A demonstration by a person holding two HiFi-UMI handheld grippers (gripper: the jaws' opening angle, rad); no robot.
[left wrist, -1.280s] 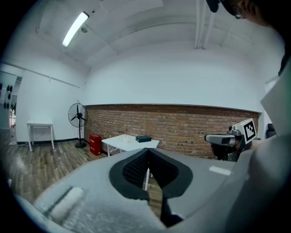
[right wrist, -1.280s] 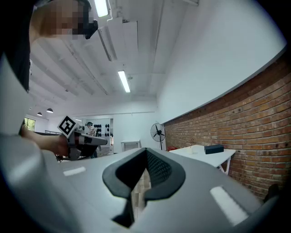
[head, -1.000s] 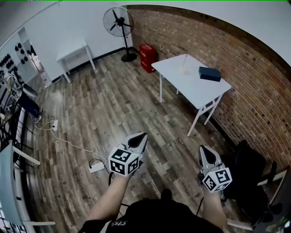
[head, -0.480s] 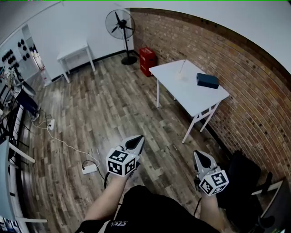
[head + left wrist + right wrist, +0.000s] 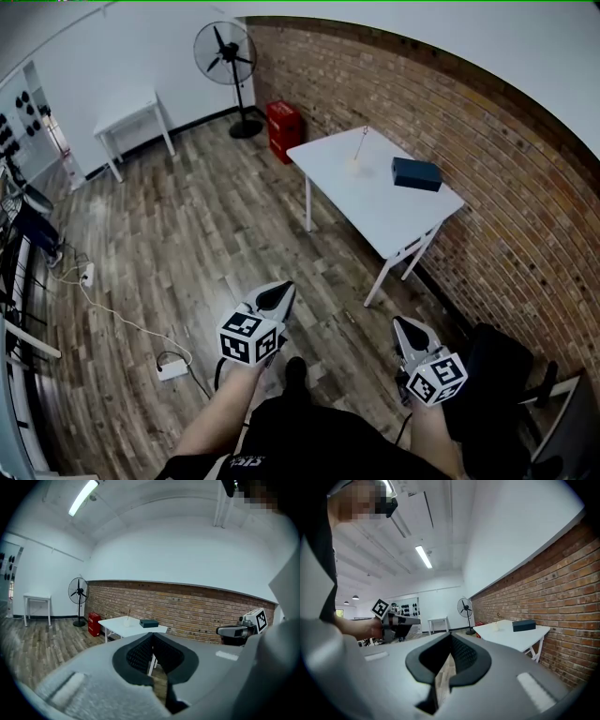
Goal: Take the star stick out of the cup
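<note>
We have walked nearer the tabletop (image 5: 375, 211), left gripper (image 5: 284, 290) and right gripper (image 5: 401, 324) fingers closed and empty, the cup (image 5: 353, 168) with its star stick (image 5: 360, 142) well ahead.

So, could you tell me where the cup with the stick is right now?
In the head view the cup stands on the white table by the brick wall, just left of the dark box.

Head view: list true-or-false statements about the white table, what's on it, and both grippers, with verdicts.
1. The star stick stands in the cup on the white table. True.
2. The dark box lies on the floor. False: it lies on the white table, beside the cup.
3. The left gripper and right gripper are shut, empty and away from the table. True.
4. The fan stands on the white table. False: it stands on the floor.
</note>
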